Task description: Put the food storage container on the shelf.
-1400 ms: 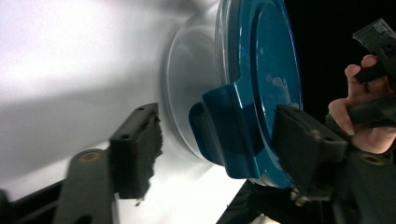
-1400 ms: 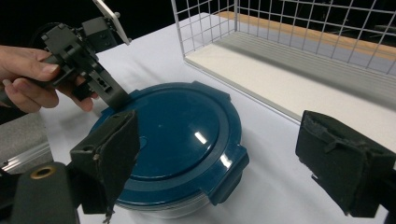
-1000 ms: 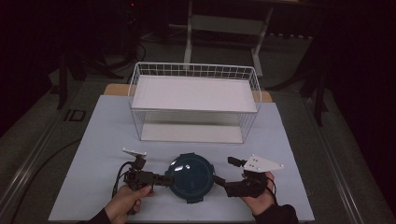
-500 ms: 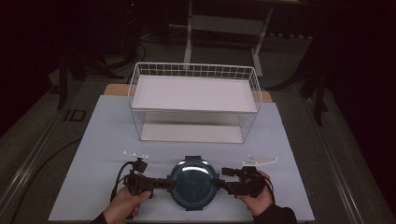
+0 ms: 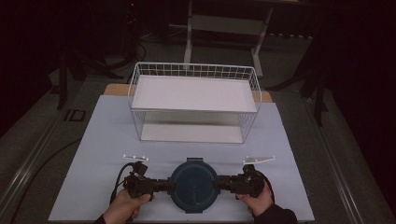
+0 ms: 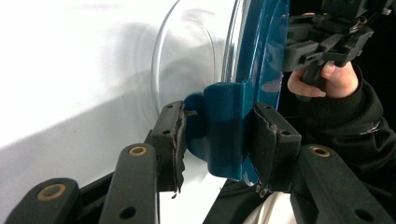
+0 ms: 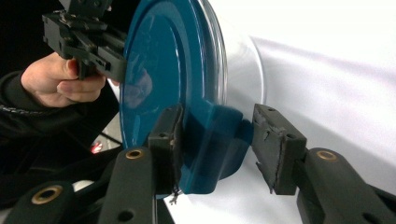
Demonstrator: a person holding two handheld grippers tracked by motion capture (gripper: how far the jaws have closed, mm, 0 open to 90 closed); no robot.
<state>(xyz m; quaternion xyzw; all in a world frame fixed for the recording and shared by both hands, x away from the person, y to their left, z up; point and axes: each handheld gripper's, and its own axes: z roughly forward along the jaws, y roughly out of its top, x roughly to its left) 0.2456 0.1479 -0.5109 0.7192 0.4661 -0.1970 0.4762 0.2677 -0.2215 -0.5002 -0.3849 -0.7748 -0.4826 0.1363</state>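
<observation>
The white table (image 5: 107, 140) spreads wide, and at its far half stands the wire basket (image 5: 194, 77) with a white shelf inside. Nearer the person, well apart from the basket, sits the round container with the teal lid (image 5: 192, 184), flat on the table between both hands. The left gripper (image 5: 161, 185) comes in from the lid's left side, and in the left gripper view its pads are clenched on the lid's teal clip tab (image 6: 224, 133), both pads pressed against it. The right gripper (image 5: 223, 183) meets the lid from the opposite side; its jaws have just been closing, and in the right gripper view the other tab (image 7: 210, 149) sits between them, one pad touching it, the other pad standing clear with a gap, so no grip there yet.
</observation>
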